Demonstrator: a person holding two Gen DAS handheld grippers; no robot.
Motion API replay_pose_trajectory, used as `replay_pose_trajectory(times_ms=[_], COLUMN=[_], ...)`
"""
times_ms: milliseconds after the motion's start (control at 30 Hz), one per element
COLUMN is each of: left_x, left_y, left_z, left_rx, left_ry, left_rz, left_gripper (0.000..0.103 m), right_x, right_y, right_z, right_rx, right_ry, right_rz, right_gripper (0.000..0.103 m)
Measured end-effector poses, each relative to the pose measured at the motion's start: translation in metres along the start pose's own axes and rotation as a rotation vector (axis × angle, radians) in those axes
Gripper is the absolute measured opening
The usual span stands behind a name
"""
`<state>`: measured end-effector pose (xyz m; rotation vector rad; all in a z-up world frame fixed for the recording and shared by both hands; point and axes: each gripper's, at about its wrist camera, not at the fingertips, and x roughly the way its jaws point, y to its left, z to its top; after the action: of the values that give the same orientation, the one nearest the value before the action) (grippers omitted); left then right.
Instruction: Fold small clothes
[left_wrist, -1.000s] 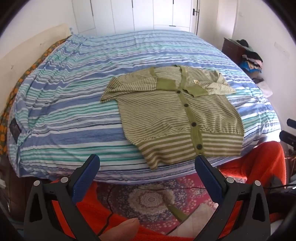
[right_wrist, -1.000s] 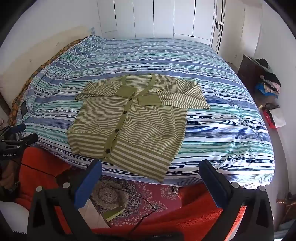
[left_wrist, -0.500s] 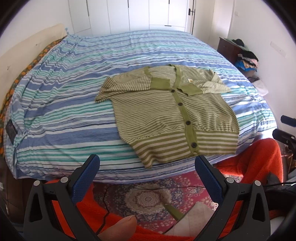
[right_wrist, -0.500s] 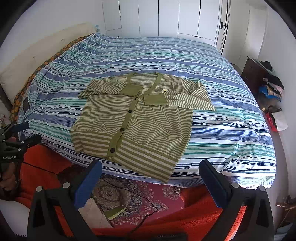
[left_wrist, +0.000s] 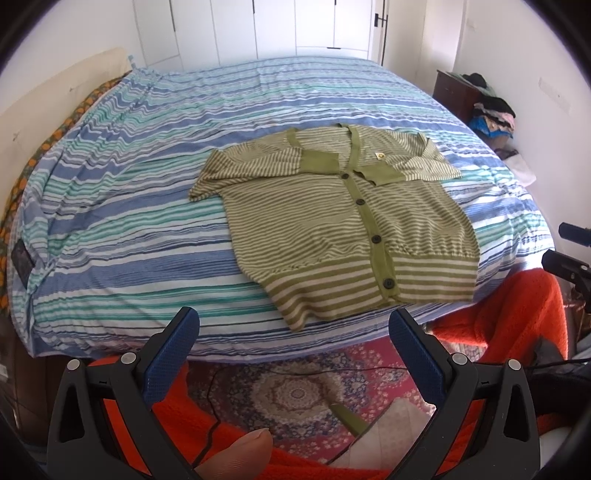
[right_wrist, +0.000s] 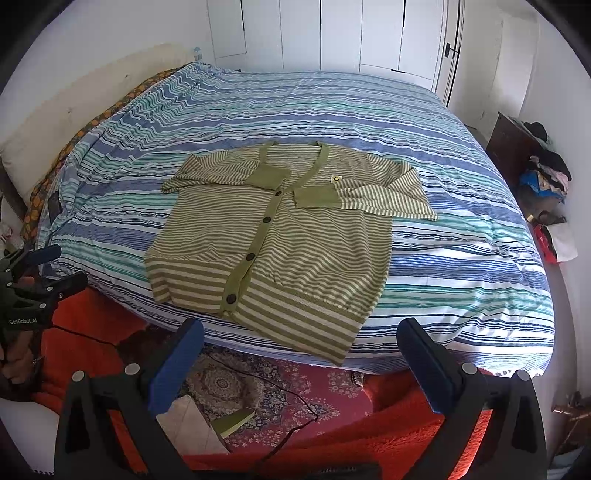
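Blue-padded fingers of the left hand-held gripper (left_wrist: 293, 330) stand spread wide, empty, poised off the foot of the bed; the right hand-held gripper (right_wrist: 301, 343) is likewise spread and holding nothing. Beyond both lies the olive-green and cream striped knit cardigan (left_wrist: 343, 225) — buttoned, front up, flat on the blue, teal and white striped bedspread (left_wrist: 122, 206), its hem near the bed's edge. Both sleeves are already folded across the chest, probably readying it for a fold from the hem. A red patterned rug (right_wrist: 258, 391) lies below.
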<state>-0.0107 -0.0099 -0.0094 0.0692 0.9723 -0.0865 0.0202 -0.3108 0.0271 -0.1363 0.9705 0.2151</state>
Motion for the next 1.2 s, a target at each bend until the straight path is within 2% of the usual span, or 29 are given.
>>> replay_pose_trajectory(times_ms=[1200], left_x=[0.0032], left_y=[-0.0080], left_z=[-0.0007], left_rx=[0.029], left_ry=[0.012], left_rz=[0.004], left_gripper=[0.102], right_x=[0.0034], right_y=[-0.0014], right_z=[-0.0008], right_rx=[0.013], right_ry=[0.013], right_rz=[0.006], right_gripper=[0.103])
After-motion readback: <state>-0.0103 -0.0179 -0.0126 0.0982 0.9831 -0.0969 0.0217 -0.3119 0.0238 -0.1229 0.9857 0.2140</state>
